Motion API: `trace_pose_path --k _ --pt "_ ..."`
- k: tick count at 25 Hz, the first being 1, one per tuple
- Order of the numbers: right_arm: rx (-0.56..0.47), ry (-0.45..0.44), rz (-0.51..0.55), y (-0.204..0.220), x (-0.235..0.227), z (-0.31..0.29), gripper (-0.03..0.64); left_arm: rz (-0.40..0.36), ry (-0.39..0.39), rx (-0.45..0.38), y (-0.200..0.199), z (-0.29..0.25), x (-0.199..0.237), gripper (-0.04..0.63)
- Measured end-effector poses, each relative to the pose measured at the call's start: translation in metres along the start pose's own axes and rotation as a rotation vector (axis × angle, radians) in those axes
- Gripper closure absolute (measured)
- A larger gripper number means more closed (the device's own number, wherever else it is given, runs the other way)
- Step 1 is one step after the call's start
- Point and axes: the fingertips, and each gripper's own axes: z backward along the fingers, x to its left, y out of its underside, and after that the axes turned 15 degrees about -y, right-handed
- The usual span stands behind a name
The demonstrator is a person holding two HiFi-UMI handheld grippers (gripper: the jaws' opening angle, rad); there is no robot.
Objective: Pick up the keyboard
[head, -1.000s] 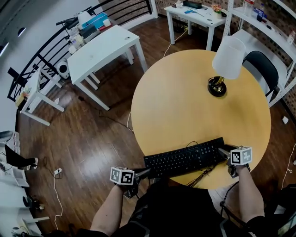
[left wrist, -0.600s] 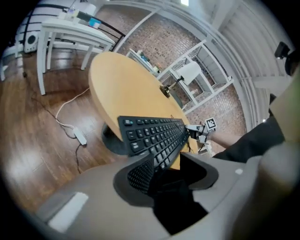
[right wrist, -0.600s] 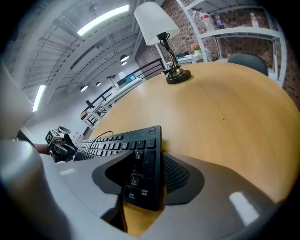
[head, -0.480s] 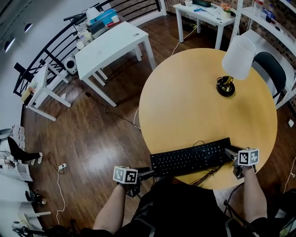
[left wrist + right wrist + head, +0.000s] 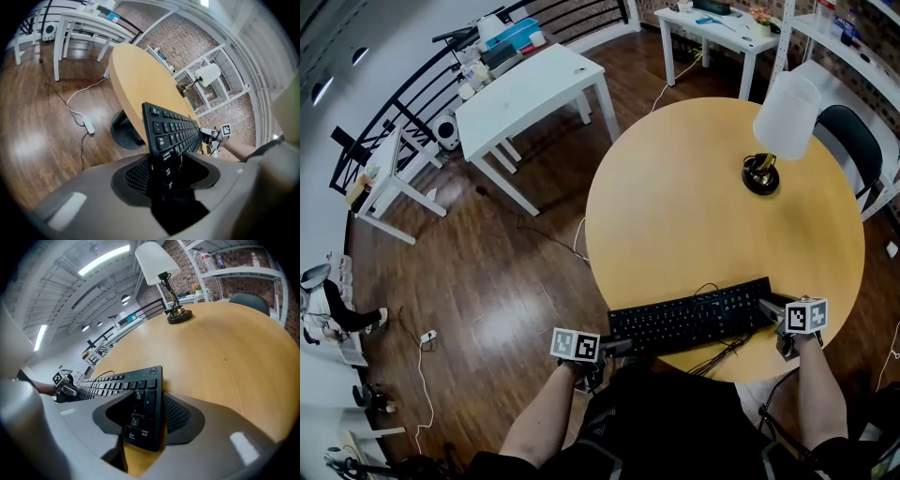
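Observation:
A black keyboard point(image 5: 689, 317) lies along the near edge of the round wooden table point(image 5: 703, 206). My left gripper point(image 5: 617, 347) is at its left end, and in the left gripper view the keyboard point(image 5: 173, 129) runs in between the jaws of that gripper point(image 5: 171, 166), which are opening. My right gripper point(image 5: 772, 307) is at the right end. In the right gripper view the keyboard's number-pad end point(image 5: 140, 399) sits between the closing jaws of that gripper point(image 5: 145, 411), and the meshed pad point(image 5: 178, 413) lies against its edge.
A lamp with a white shade point(image 5: 783, 117) stands at the table's far right. A thin cable point(image 5: 703, 289) leaves the keyboard's back, and more cables point(image 5: 722, 352) hang under the table's edge. A white table point(image 5: 534, 94) and a dark chair point(image 5: 853, 141) stand beyond.
My left gripper has moved right and down onto the keyboard's left end. The right gripper has stayed at the right end. The head view has shifted a little.

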Motion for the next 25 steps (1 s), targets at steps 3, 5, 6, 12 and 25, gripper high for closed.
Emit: trace_pose_path --k 3,5,6,12,25 --pt "-0.002 -0.025 -0.01 -0.002 0.003 0.0 0.439 0.0 -0.033 0.007 -0.002 0.004 -0.002 0.194" --pt "-0.003 -0.032 -0.024 -0.002 0.002 0.002 0.433 -0.003 -0.028 0.003 -0.003 0.009 -0.007 0.189" --pt "-0.006 -0.034 -0.026 -0.001 0.001 0.002 0.433 -0.011 -0.025 0.001 -0.004 0.011 -0.008 0.189" --pt "-0.046 -0.04 -0.046 0.003 0.008 -0.004 0.433 -0.031 -0.049 -0.035 -0.008 0.028 -0.004 0.165" --pt "-0.274 -0.042 -0.004 -0.059 0.052 0.051 0.436 -0.118 -0.014 -0.189 -0.059 0.085 -0.051 0.163"
